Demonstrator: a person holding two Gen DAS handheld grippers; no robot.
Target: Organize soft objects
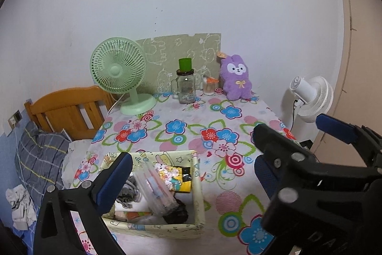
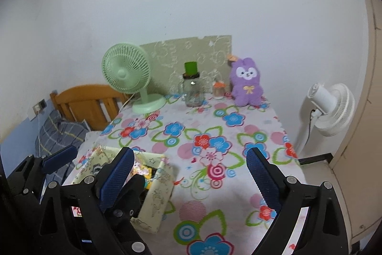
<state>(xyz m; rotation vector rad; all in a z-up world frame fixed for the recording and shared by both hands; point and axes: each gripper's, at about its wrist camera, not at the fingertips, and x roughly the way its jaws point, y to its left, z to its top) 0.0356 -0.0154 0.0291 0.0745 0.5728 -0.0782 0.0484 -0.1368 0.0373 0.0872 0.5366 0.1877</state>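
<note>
A purple plush bunny (image 1: 236, 78) (image 2: 247, 81) sits upright at the back right of the flowered tablecloth (image 1: 181, 109), against the wall. A pale fabric storage box (image 1: 199, 185) (image 2: 157, 195) stands near the front left, holding a clear plastic packet (image 1: 155, 190), a yellow package and other small items. My left gripper (image 1: 188, 176) hovers over the box, open and empty. My right gripper (image 2: 189, 178) is open and empty over the cloth, to the right of the box. In the left wrist view the right gripper's blue pad (image 1: 334, 128) shows at the right edge.
At the back stand a green desk fan (image 1: 119, 68), a glass jar mug topped by a green cup (image 1: 186, 85) and a small jar of cotton swabs (image 1: 210, 86). A white fan (image 1: 310, 97) stands off the table's right side. A wooden headboard (image 1: 69, 109) and plaid pillow (image 1: 38, 159) lie left.
</note>
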